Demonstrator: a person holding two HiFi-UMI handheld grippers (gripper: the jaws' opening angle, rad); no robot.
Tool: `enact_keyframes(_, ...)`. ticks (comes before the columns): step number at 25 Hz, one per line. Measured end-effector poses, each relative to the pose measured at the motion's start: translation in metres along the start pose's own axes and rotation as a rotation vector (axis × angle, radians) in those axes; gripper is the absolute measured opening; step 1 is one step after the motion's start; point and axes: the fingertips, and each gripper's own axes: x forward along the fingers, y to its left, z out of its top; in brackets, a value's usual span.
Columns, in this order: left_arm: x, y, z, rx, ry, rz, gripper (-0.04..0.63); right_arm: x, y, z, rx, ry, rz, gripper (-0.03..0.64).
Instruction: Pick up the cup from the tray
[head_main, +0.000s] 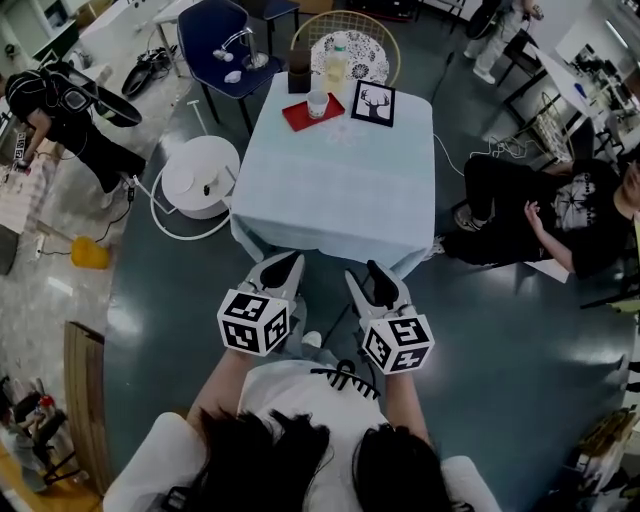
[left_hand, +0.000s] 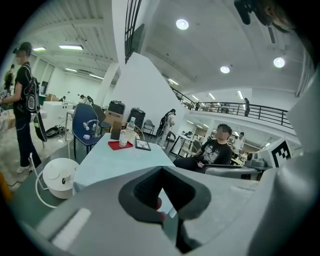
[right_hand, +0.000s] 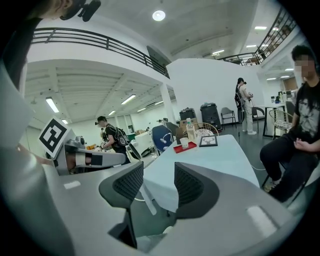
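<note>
My left gripper closed and empty, my right gripper gaping empty, a hasty reach could knock the small clear cup, far ahead on the flat red tray, into the tall plastic bottle behind it

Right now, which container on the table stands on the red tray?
The small clear cup; it alone stands on the red tray. The taller bottle and the dark box stand beyond it, off the tray.

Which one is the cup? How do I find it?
Look at the table with the pale blue cloth. At its far end lies a red tray. The cup is the small pale one on it, shorter than the bottle behind.
</note>
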Motion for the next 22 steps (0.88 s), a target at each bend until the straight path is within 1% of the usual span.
enact_keyframes(3, 0.014, 0.003, 0.006, 0.006, 0.002, -0.001, 0.000, 0.010, -0.011, 0.007, -0.008, -0.009, 0.004, 0.202)
enact_keyframes(8, 0.035, 0.014, 0.016, 0.003, 0.012, 0.003, 0.000, 0.032, -0.024, 0.014, 0.019, -0.025, 0.015, 0.217)
enact_keyframes(17, 0.075, 0.054, 0.045, -0.026, 0.010, 0.017, 0.000, 0.085, -0.041, 0.029, 0.010, 0.027, 0.026, 0.245)
enact_keyframes(22, 0.098, 0.076, 0.066, -0.022, 0.008, 0.009, 0.000, 0.118, -0.049, 0.053, -0.006, 0.025, 0.016, 0.252)
